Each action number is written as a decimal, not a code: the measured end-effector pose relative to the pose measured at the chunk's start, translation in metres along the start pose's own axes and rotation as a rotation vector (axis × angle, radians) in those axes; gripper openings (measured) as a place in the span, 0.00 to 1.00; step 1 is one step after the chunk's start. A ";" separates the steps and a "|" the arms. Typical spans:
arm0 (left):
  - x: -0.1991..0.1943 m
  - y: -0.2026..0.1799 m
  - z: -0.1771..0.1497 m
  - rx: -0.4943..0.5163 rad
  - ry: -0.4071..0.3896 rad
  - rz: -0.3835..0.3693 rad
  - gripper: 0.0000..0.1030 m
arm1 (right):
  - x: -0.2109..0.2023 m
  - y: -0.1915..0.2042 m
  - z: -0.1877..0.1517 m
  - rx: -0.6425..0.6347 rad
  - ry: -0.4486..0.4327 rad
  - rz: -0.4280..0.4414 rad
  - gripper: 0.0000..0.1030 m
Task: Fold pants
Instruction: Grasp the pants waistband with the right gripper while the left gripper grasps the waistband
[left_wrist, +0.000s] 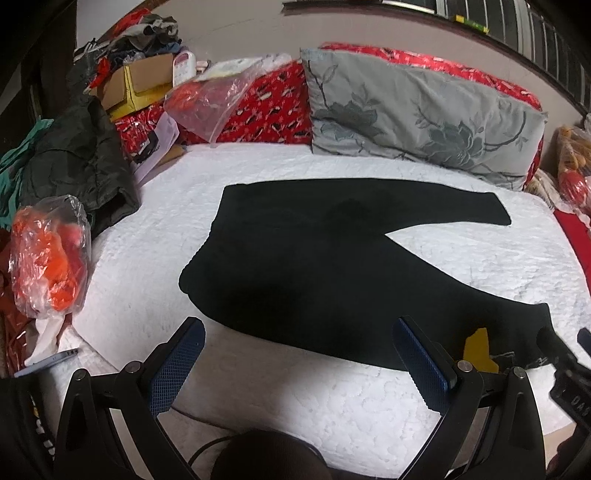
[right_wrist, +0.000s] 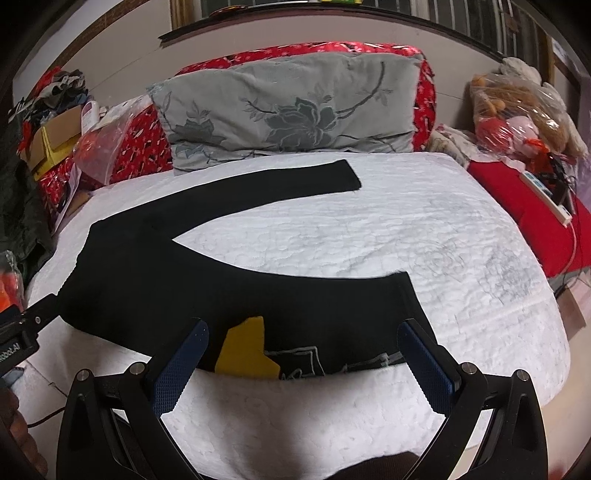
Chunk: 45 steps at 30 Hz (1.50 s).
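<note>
Black pants (left_wrist: 314, 258) (right_wrist: 207, 291) lie flat on a white quilted bed, waist to the left and legs spread apart in a V to the right. A yellow patch (right_wrist: 245, 350) and white print mark the near leg close to its cuff. My left gripper (left_wrist: 299, 354) is open, hovering just above the near edge of the pants' seat and near leg. My right gripper (right_wrist: 303, 354) is open too, its blue pads either side of the near leg by the yellow patch (left_wrist: 478, 349). Neither gripper holds any cloth.
A grey floral pillow (left_wrist: 421, 114) (right_wrist: 291, 107) leans on red bedding at the back. Dark clothes (left_wrist: 74, 158), a cardboard box (left_wrist: 140, 85) and plastic bags of orange items (left_wrist: 48, 258) crowd the left side. Bagged stuffed toys (right_wrist: 524, 107) and a power strip (right_wrist: 546, 199) sit right.
</note>
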<state>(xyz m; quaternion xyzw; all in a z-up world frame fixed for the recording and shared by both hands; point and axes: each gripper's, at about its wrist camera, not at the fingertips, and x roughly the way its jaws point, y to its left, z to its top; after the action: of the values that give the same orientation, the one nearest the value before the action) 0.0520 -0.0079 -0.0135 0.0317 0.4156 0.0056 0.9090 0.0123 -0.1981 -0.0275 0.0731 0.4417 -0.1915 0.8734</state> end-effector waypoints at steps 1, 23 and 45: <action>0.005 -0.001 0.005 0.000 0.023 0.003 0.99 | 0.002 0.000 0.004 -0.002 0.004 0.012 1.00; 0.241 0.149 0.219 -0.363 0.495 -0.072 0.99 | 0.183 -0.111 0.213 0.119 0.163 0.049 1.00; 0.361 0.139 0.212 -0.424 0.586 -0.202 0.59 | 0.306 -0.091 0.224 0.039 0.337 0.169 0.17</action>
<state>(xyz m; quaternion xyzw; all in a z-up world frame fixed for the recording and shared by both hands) 0.4507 0.1328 -0.1385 -0.2014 0.6489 0.0110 0.7337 0.3064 -0.4306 -0.1346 0.1582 0.5702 -0.1110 0.7985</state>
